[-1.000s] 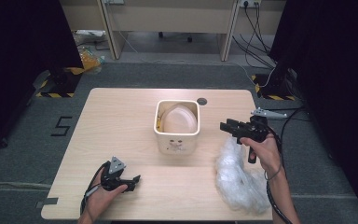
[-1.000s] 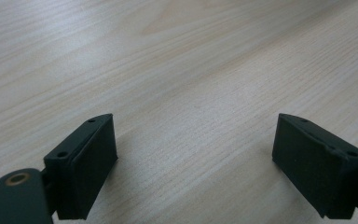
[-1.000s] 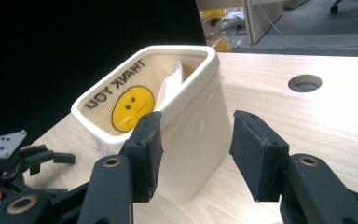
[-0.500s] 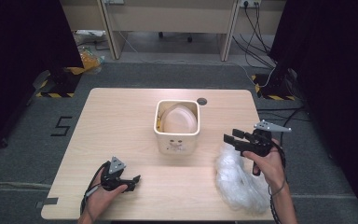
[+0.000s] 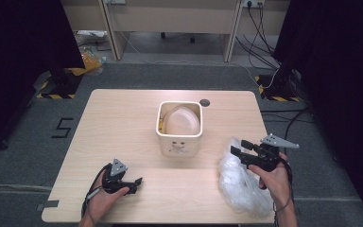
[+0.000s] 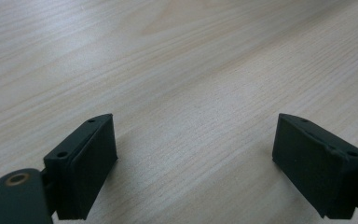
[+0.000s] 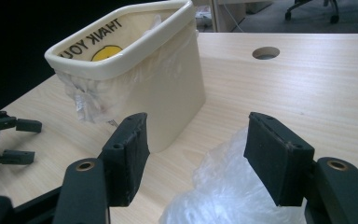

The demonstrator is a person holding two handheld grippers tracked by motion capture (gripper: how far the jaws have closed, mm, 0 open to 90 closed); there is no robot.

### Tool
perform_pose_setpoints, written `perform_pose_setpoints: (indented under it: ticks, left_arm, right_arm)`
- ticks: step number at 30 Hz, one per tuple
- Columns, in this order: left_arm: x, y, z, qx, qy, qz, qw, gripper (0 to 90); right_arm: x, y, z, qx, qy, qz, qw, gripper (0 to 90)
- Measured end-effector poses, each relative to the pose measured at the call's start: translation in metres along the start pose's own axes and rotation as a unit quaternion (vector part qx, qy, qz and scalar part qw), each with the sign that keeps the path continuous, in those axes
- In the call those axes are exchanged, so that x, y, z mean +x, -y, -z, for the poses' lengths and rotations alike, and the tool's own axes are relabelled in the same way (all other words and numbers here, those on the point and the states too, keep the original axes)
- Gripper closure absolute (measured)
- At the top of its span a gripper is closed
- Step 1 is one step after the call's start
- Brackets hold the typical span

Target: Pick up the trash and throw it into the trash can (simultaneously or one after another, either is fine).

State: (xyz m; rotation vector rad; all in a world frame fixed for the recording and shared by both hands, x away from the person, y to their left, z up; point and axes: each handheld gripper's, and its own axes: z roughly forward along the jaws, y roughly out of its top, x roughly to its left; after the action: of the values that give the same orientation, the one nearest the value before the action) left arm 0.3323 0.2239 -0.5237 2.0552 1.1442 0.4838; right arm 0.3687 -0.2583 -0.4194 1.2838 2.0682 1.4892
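Note:
A cream bin (image 5: 180,128) lined with a plastic bag stands mid-table, and its rim (image 7: 121,42) shows at upper left in the right gripper view. A crumpled clear plastic bag (image 5: 238,182) lies at the table's front right. My right gripper (image 5: 238,152) hovers open just above that clear bag (image 7: 223,191), jaws pointing left toward the bin, nothing between them. My left gripper (image 5: 136,184) rests open on the table near the front left. In the left gripper view bare wood lies between its two jaws (image 6: 193,163).
A round cable hole (image 5: 204,102) sits in the wooden table (image 5: 123,123) behind the bin. The left gripper (image 7: 9,140) appears far off at the left of the right gripper view. Desks and cables stand beyond the table's far edge.
My right gripper has moved toward the table's front and down, from beside the bin to just over the clear bag. The left gripper has stayed put.

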Motion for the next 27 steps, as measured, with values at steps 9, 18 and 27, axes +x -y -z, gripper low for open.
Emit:
perform_pose_setpoints:
  ticks: [9,18,27]
  left_arm:
    - [0.0,0.0,0.0,-0.001,0.002,0.001,1.0,13.1]
    - [0.0,0.0,0.0,0.0,0.002,0.001,1.0,13.1]
    - [0.0,0.0,0.0,0.0,0.001,0.001,1.0,13.0]
  right_arm:
    - [0.003,0.013,0.006,0.019,0.021,0.008,0.9996,37.9]
    - [0.011,0.027,0.013,0.047,0.05,0.03,0.9972,35.2]
    - [0.014,0.056,0.013,0.081,0.068,0.024,0.9941,33.0]
